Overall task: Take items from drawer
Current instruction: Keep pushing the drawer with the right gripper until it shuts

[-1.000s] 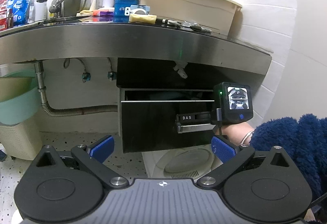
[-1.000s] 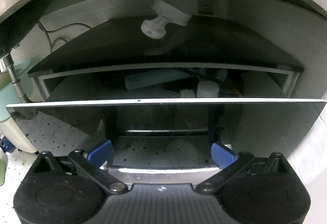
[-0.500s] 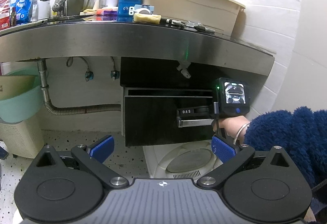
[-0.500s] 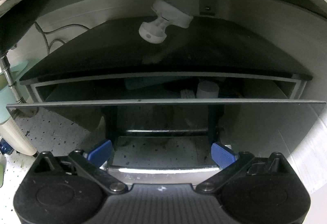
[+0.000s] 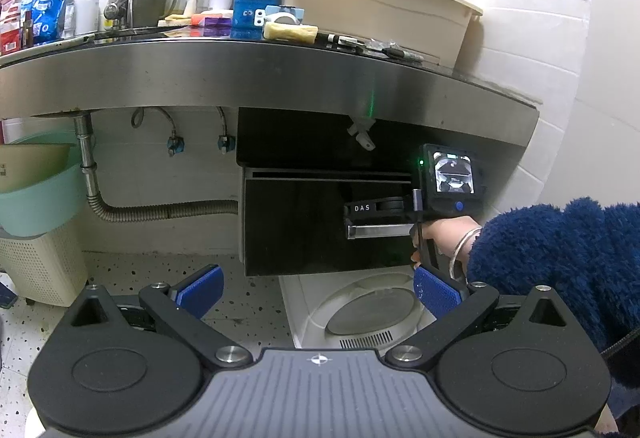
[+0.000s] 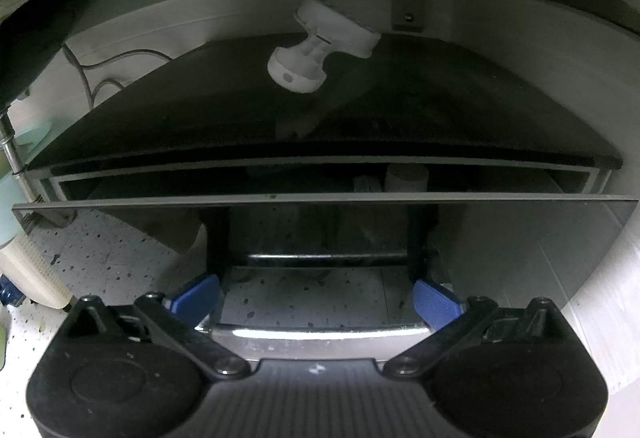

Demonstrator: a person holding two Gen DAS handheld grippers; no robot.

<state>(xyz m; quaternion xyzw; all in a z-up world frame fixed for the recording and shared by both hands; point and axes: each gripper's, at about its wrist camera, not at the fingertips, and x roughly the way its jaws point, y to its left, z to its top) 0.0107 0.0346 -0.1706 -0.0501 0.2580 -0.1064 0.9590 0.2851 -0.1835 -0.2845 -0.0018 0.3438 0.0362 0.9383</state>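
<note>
A black drawer (image 5: 320,226) under the steel counter stands only slightly open. My right gripper (image 5: 360,210) is at its chrome handle (image 5: 380,231). In the right wrist view the handle bar (image 6: 316,332) lies between my wide-open fingers (image 6: 434,302), and my right gripper (image 6: 316,298) faces the glossy drawer front (image 6: 520,238). Through the narrow gap I see a white cylinder (image 6: 406,178) and a brush head (image 6: 366,184) inside. My left gripper (image 5: 318,292) is open and empty, held back from the drawer above the floor.
The steel counter (image 5: 240,74) holds bottles, a blue box, a sponge and a beige tub (image 5: 376,10). A drain hose (image 5: 160,212) and a teal basin (image 5: 36,194) are at the left. A white round appliance (image 5: 368,310) sits on the floor below the drawer. A white hook (image 6: 316,50) hangs above the drawer.
The drawer has slid inward and its gap has narrowed, so the teal tube inside is now hidden. The right gripper moved in with the handle. The left gripper shifted slightly.
</note>
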